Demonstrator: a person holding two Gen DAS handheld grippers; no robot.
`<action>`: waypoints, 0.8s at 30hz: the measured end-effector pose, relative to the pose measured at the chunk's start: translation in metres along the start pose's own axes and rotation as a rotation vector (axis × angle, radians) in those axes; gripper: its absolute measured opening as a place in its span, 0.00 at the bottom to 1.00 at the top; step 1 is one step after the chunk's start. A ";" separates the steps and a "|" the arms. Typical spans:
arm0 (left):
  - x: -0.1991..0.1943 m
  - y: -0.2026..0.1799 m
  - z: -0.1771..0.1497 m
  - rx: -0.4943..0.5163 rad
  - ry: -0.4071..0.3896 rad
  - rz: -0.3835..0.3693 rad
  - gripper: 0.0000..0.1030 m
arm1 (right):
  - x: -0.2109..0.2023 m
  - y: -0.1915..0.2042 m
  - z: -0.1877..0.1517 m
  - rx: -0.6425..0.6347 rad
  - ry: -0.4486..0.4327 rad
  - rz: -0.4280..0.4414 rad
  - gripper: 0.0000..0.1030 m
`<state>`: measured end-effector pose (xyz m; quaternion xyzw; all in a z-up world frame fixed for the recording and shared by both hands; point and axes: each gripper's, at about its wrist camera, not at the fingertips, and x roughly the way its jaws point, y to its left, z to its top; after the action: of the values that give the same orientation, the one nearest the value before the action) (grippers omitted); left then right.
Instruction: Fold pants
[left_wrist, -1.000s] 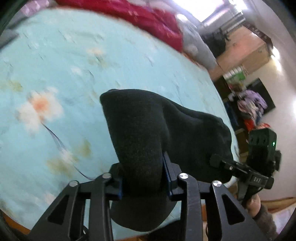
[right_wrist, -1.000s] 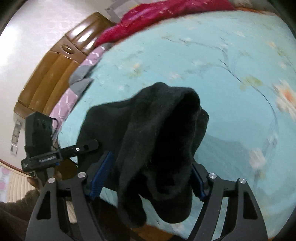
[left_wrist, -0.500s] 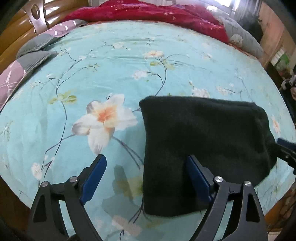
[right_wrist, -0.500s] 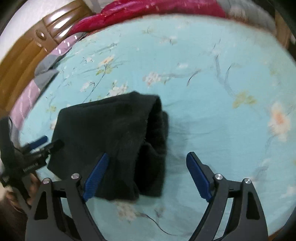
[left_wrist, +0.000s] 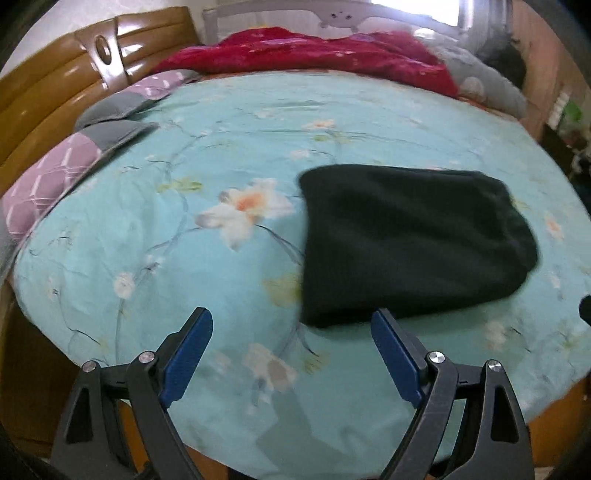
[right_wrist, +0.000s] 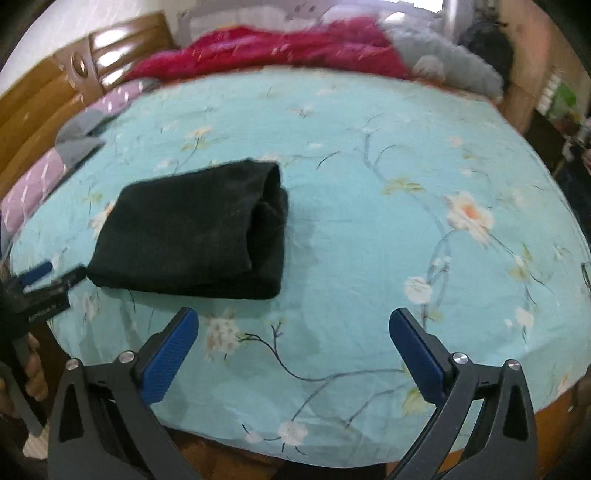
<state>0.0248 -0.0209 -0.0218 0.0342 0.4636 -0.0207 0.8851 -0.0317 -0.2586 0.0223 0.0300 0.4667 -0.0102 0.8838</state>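
Both my jaws are let go right now: the left gripper (left_wrist: 291, 350) stands wide with nothing between its blue pads, and the right gripper (right_wrist: 293, 350) is just finishing opening, also empty, only bedsheet under it.

The pants (left_wrist: 410, 243) sit folded into a thick dark bundle on the bed (left_wrist: 177, 236), near its front edge and just beyond my left jaws. Looks basically done to me. If I tidy it, I'd press the top layer flat and square the edges instead of pinching deep, since that fleecy cloth drags along easily.

The right view shows what the left doesn't: the bundle's open end with the layers stacked, the lower one poking out past the top. The left view only gets the smooth folded side, plus the big flower on the sheet just left of the pants.
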 end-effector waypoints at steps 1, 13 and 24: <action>-0.009 -0.006 -0.003 0.019 -0.032 0.013 0.86 | -0.007 -0.001 -0.004 -0.005 -0.035 -0.006 1.00; -0.053 -0.056 -0.018 0.162 -0.172 0.014 0.86 | -0.021 -0.017 -0.035 0.040 -0.030 0.013 1.00; -0.058 -0.065 -0.026 0.185 -0.161 -0.017 0.85 | -0.025 -0.014 -0.040 0.022 -0.050 -0.017 1.00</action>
<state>-0.0342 -0.0831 0.0087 0.1099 0.3873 -0.0736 0.9124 -0.0794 -0.2700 0.0204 0.0356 0.4447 -0.0237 0.8946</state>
